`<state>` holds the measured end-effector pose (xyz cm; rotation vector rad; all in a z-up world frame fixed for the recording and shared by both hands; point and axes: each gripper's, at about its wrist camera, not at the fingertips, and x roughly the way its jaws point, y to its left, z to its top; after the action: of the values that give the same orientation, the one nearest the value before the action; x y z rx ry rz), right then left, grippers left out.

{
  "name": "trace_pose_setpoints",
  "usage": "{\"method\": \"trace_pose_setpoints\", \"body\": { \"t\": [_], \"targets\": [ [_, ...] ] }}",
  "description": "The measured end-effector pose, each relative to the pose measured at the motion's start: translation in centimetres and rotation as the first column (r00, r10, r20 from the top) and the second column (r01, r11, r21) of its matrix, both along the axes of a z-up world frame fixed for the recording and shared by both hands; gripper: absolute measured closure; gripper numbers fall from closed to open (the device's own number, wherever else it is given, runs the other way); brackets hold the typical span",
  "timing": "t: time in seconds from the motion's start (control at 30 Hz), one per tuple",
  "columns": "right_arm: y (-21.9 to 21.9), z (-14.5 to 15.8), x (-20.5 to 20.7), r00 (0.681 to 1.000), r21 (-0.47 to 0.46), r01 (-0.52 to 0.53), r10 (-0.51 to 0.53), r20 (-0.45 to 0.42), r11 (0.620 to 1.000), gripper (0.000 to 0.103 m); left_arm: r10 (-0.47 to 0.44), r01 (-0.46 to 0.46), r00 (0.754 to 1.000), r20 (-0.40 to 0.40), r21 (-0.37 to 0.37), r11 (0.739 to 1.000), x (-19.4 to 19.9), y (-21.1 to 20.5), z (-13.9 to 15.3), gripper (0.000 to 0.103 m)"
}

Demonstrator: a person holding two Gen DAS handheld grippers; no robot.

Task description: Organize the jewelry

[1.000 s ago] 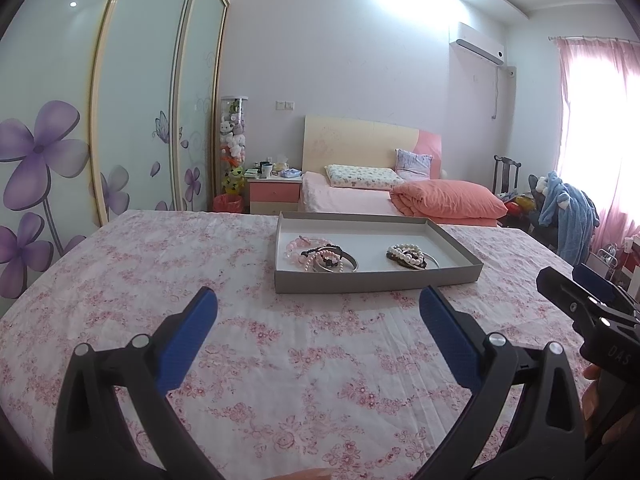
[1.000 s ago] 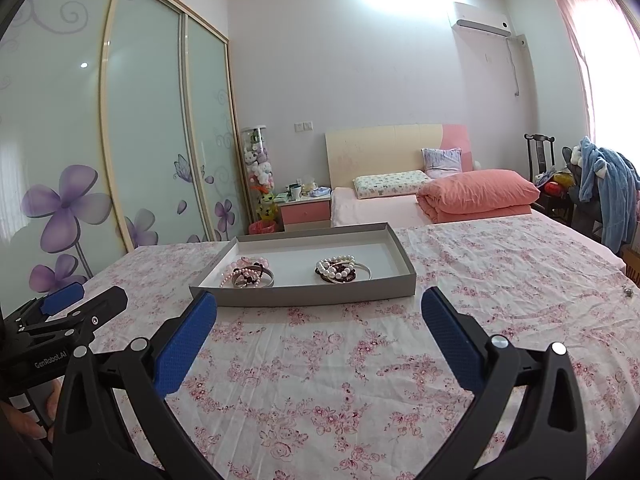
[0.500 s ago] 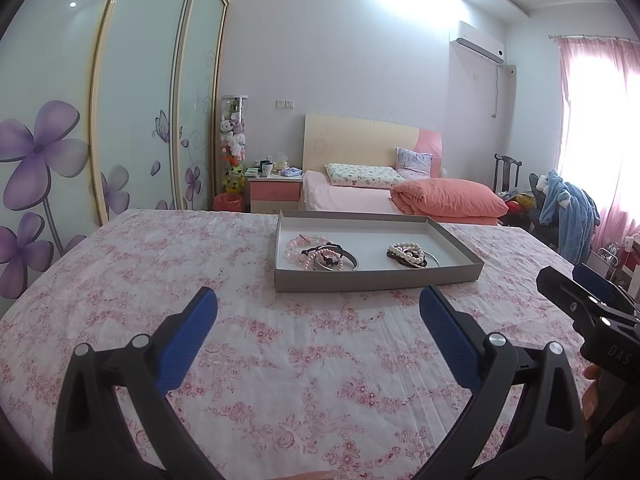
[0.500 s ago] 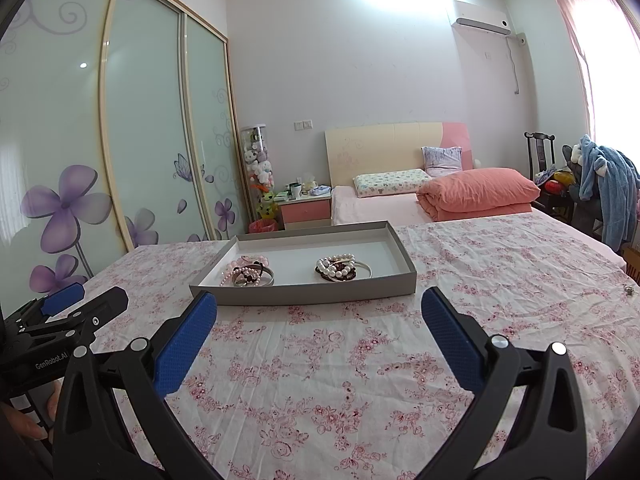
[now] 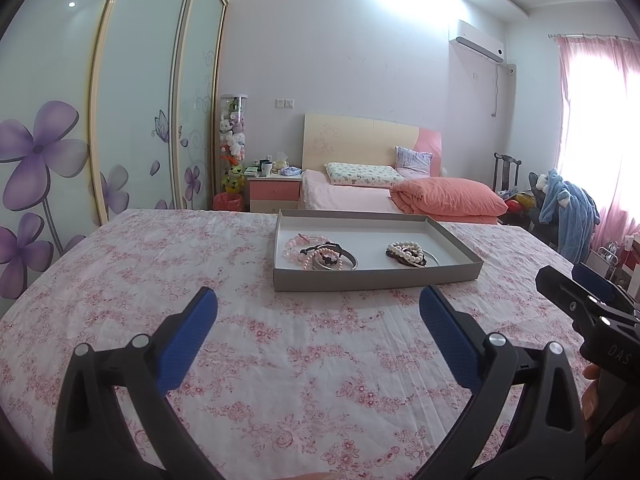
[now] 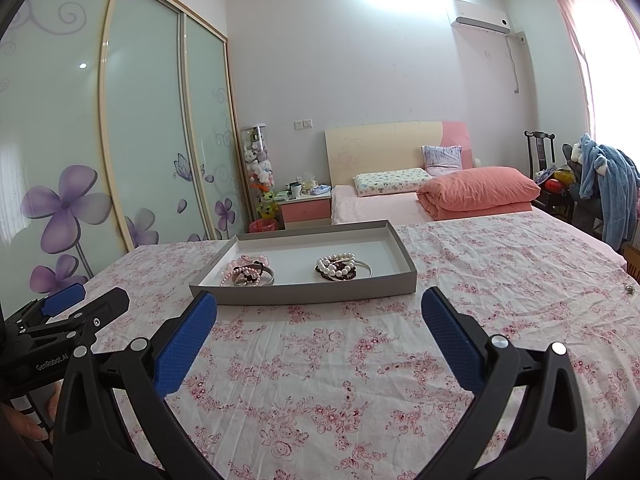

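Hovering spread wide and empty above the flowered bedspread (image 5: 304,360), the left claw (image 5: 318,312) and right claw (image 6: 319,312) are held short of the grey tray (image 6: 304,293). Inside it, two clusters of bracelets are seen: a pink-and-dark heap (image 6: 248,272) and a pearl heap (image 6: 340,267). Either a finished sorting or one awaiting separation is fitted by this.

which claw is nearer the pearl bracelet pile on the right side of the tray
Right, by a small margin as far as I can tell. The right claw sits almost straight in front of that pile, while the left claw is off to its left, lined up more with the pink bracelet pile.
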<state>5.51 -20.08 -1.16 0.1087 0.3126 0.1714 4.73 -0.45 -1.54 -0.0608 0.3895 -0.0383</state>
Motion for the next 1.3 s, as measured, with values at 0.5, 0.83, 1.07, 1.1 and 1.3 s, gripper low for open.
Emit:
{"method": "trace_pose_setpoints", "body": {
  "t": [0.5, 0.83, 1.07, 1.1, 1.3],
  "targets": [
    [0.03, 0.05, 0.01, 1.0, 0.0, 0.0, 0.0, -0.001, 1.0, 0.002, 0.0, 0.0, 1.0, -0.002, 0.0, 1.0, 0.08, -0.03, 0.07, 0.004],
    [0.2, -0.11, -0.11, 1.0, 0.001, -0.001, 0.001, -0.002, 1.0, 0.002, -0.003, 0.003, 1.0, -0.01, 0.0, 1.0, 0.06, -0.21, -0.3, 0.004],
    [0.27, -0.18, -0.18, 1.0, 0.001, -0.001, 0.001, -0.004, 1.0, 0.002, 0.006, -0.006, 1.0, -0.006, -0.001, 1.0, -0.02, -0.12, -0.39, 0.004],
    [0.31, -0.2, -0.25, 1.0, 0.001, 0.0, 0.0, -0.004, 1.0, 0.002, 0.007, -0.007, 1.0, -0.007, 0.0, 1.0, -0.03, -0.09, -0.41, 0.004],
    [0.31, -0.34, -0.33, 1.0, 0.002, 0.0, 0.0, -0.006, 1.0, 0.002, 0.006, -0.006, 1.0, -0.016, -0.002, 1.0, 0.13, 0.09, -0.37, 0.004]
  ]
}}
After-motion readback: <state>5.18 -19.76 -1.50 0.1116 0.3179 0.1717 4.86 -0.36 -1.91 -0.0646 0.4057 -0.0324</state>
